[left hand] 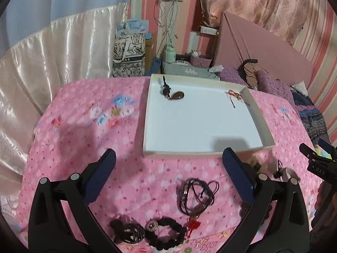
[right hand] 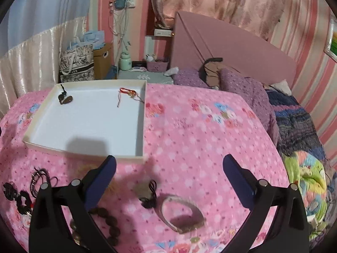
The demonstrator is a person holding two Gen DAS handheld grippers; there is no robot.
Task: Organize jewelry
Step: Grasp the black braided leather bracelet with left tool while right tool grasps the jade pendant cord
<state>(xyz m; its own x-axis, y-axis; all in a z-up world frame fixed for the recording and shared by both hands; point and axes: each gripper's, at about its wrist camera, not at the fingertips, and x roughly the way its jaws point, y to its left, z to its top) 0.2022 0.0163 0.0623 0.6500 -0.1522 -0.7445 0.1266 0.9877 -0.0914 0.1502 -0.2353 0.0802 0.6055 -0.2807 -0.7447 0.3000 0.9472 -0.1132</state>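
**Both tools empty, two pieces boxed, rest loose on the bed**

Left tool [left hand: 168, 160] and right tool [right hand: 168, 164]: jaws wide apart, nothing between them

Container: shallow white cardboard box lid [left hand: 261, 118] on the pink floral bedspread [left hand: 84, 139]. Holds a brown oval pendant on a dark cord [left hand: 174, 94] far left, and a red-and-gold braided cord bracelet [left hand: 236, 95] far right against the wall. Remainder of the floor is bare

Not yet boxed, near side of the bed:
- tangled black cord necklace [left hand: 198, 196]
- black beaded bracelet with a round charm [left hand: 166, 232]
- brown bead string [right hand: 109, 225]
- pale flat bangle [right hand: 183, 215]
- small black cord knot [right hand: 150, 194]

Risks, as I judge them:
- cords tangled, so one grab may drag a neighbour along
- soft quilt gives, so pads could pinch fabric instead of the thin bangle
- box wall is low and sits on bedding; a bump could tip it
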